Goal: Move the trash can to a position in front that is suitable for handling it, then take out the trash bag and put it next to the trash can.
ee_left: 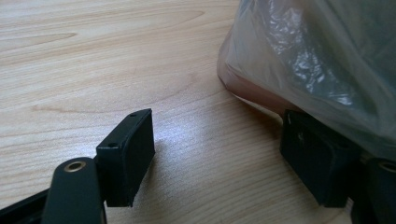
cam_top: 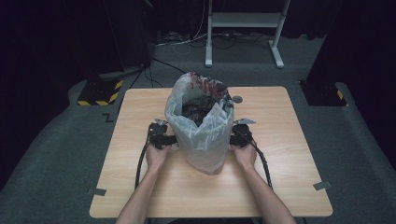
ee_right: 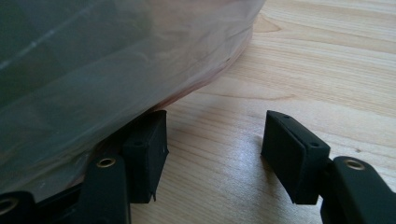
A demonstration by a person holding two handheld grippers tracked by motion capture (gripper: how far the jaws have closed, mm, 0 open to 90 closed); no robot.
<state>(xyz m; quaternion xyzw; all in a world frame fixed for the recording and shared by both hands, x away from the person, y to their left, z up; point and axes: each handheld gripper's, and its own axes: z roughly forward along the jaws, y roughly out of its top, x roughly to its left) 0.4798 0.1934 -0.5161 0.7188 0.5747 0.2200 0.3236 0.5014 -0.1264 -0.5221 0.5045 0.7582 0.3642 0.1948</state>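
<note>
A translucent plastic bag [cam_top: 201, 133] with dark contents is seen standing upright on the wooden table [cam_top: 140, 186], flanked by both grippers. The left gripper [ee_left: 219, 158] is held low beside the bag with its jaws spread apart, one jaw tucked under the bulging plastic. The right gripper [ee_right: 215, 154] is likewise held with jaws apart, nothing clamped, one jaw touching the bag's base.
</note>
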